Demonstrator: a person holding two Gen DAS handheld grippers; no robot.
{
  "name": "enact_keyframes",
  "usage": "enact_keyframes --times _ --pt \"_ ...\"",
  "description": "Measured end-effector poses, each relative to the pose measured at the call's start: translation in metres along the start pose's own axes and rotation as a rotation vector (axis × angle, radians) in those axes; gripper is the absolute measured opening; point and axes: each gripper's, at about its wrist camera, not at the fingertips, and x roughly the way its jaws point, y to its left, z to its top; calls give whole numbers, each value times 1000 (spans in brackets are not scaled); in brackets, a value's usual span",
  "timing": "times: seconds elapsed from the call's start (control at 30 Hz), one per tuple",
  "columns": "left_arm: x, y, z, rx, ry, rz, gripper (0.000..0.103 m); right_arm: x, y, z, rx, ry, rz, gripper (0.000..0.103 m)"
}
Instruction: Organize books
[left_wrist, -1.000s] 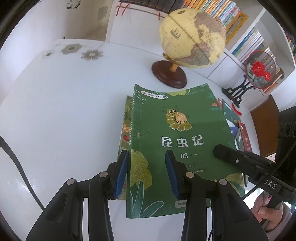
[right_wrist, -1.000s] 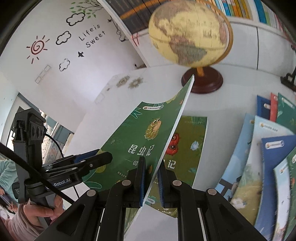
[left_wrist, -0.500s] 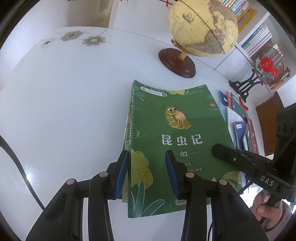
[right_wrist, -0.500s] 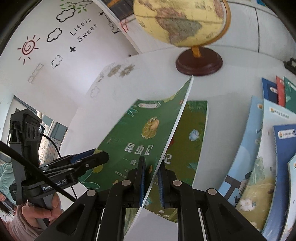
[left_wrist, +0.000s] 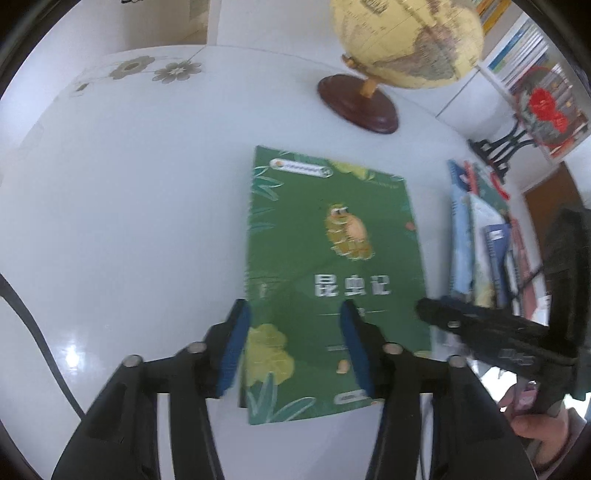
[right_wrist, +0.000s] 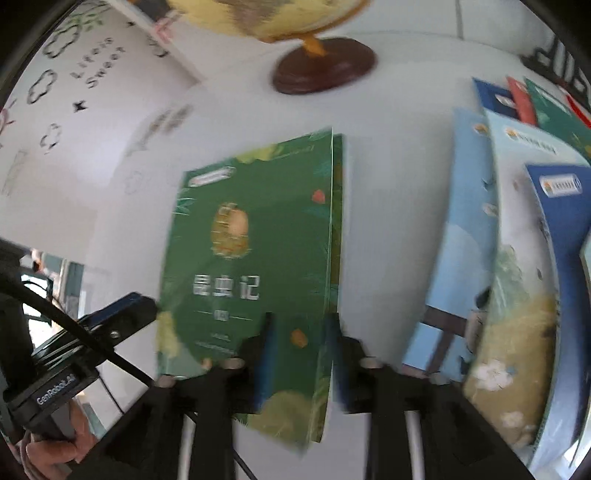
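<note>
A green insect book (left_wrist: 332, 266) lies flat on the white table (left_wrist: 129, 221), on top of a second green book whose edge shows along its left side. It also shows in the right wrist view (right_wrist: 251, 266). My left gripper (left_wrist: 291, 343) is open, its jaws apart over the book's near left corner. My right gripper (right_wrist: 299, 354) is open, its jaws either side of the book's near right edge and no longer pinching it. The right gripper appears in the left wrist view (left_wrist: 480, 328) at the book's right edge.
A globe (left_wrist: 402, 40) on a dark wooden base (left_wrist: 358, 107) stands behind the books. A row of overlapping blue and light books (right_wrist: 517, 258) lies to the right. A black stand with a red ornament (left_wrist: 532, 122) and bookshelves are at the far right.
The green book has dropped from tilted to flat on the lower book. My right gripper's jaws have opened and let go of it. Both views are motion-blurred.
</note>
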Motion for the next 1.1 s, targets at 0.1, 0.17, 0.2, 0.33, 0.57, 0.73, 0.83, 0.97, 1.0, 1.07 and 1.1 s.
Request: enact_keyframes --times 0.1,0.17,0.2,0.33,0.57,0.73,0.83,0.97,1.0,1.07,1.1 --pt "8 3 -1 -6 55 43 58 -6 -9 2 44 -26 12 65" --pt "11 4 -1 -16 79 53 75 -7 -12 5 56 -15 -20 65" --pt "9 3 -1 -16 67 55 76 -7 -13 5 57 -10 -22 65" --pt "2 -5 -3 10 55 77 76 -15 -19 -2 71 -23 -12 65" --pt "-14 -22 1 54 10 104 76 -33 -21 -6 56 -51 -10 65" --pt "-30 -35 3 77 -22 123 77 -54 -14 -10 4 -99 -3 65" --pt "-40 -46 6 88 -48 127 78 -70 -12 -12 -16 -134 8 65" --pt "-52 -63 7 107 -75 129 78 -89 -13 -16 -28 -174 23 65" --pt "-54 -66 7 111 -82 132 78 -94 -13 -18 -27 -182 28 65" --pt "-60 -76 7 116 -98 134 78 -106 -16 -21 -29 -205 40 65" --pt "-62 -79 7 116 -103 135 78 -111 -17 -21 -33 -215 41 65"
